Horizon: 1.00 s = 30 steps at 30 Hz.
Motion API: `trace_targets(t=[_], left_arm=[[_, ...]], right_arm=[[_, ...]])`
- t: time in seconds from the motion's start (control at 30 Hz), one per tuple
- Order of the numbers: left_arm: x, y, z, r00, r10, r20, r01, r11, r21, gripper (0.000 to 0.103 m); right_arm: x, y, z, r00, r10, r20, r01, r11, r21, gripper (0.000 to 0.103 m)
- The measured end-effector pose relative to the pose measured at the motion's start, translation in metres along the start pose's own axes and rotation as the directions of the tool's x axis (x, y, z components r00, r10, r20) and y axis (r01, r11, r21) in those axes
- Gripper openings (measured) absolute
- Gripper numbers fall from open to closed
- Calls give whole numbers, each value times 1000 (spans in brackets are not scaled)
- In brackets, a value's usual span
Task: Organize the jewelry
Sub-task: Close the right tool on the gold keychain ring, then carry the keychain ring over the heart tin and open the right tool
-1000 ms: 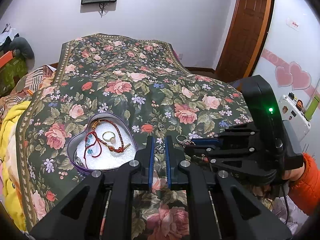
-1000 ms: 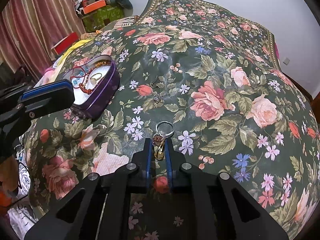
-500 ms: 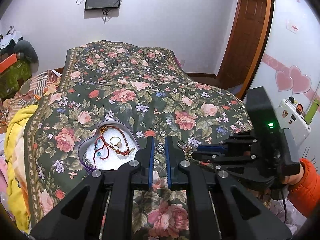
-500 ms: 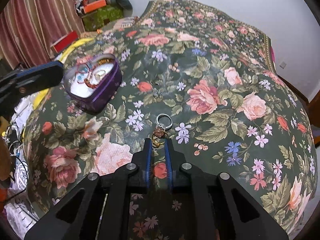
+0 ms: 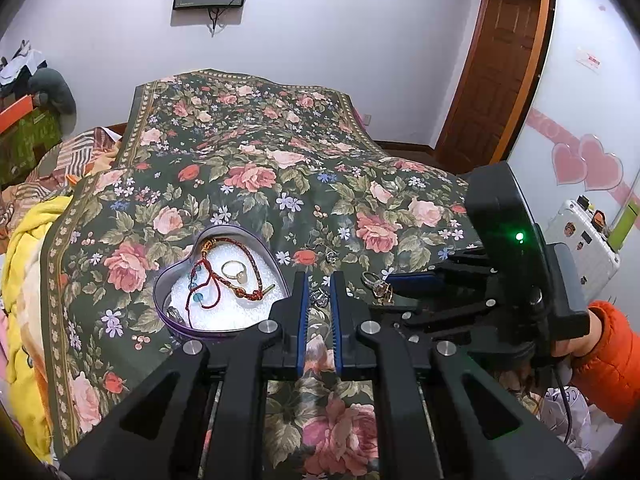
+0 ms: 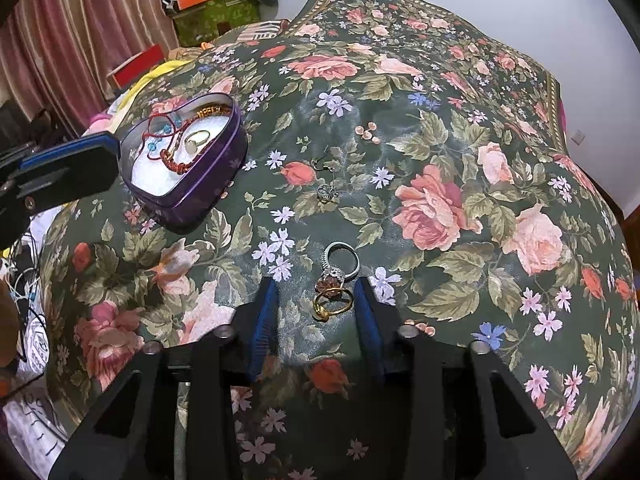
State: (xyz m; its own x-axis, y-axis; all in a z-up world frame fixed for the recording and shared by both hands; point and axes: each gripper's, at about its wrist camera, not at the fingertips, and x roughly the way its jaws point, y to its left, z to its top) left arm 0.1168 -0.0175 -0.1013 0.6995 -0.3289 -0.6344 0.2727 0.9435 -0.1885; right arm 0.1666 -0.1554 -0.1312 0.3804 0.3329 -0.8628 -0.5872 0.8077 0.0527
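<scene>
Left gripper (image 5: 319,292): jaws nearly closed, only a narrow slot between the blue pads, nothing clamped; aimed downward at a slant.

Right gripper (image 6: 316,300): pitched more steeply down, jaws visibly apart in its own view and not pressing on anything. Seen from the left wrist view, it sits to the right, held from behind by a hand (image 5: 570,346) in an orange sleeve (image 5: 612,368).

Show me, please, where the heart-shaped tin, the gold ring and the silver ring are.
heart-shaped tin (image 6: 208,184): right wrist view, on its purple side wall.
gold ring (image 6: 334,307): right wrist view, on its band, between the open jaws.
silver ring (image 6: 352,266): right wrist view, on its band's right side.
</scene>
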Motion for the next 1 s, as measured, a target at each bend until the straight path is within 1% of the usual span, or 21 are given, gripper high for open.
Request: trace_targets(t=[0.27,0.47,0.63,0.8,1.0], left_arm=[[-4,0,1,1000,5,9,-5,1000,1,9],[-16,2,5,999,16,35,-16,1000,-1,9],[-28,9,11,997,33,65,-32,999,-18,9],[-40,19,18,993,61,97,-59,998,-28,9],[-52,37,25,986,99,136,-93,994,-50,9]], right_arm=[[-9,2,-5,1000,1,28,-1,1000,18,17],[-27,6,-5,997,-6,74,4,1000,22,17],[-50,15,12,986,25,162,-30,999,25,17],[-64,32,32,968,62,243,-64,998,-1,17],[-59,43,55,954,106,280,-106,994,-17,17]])
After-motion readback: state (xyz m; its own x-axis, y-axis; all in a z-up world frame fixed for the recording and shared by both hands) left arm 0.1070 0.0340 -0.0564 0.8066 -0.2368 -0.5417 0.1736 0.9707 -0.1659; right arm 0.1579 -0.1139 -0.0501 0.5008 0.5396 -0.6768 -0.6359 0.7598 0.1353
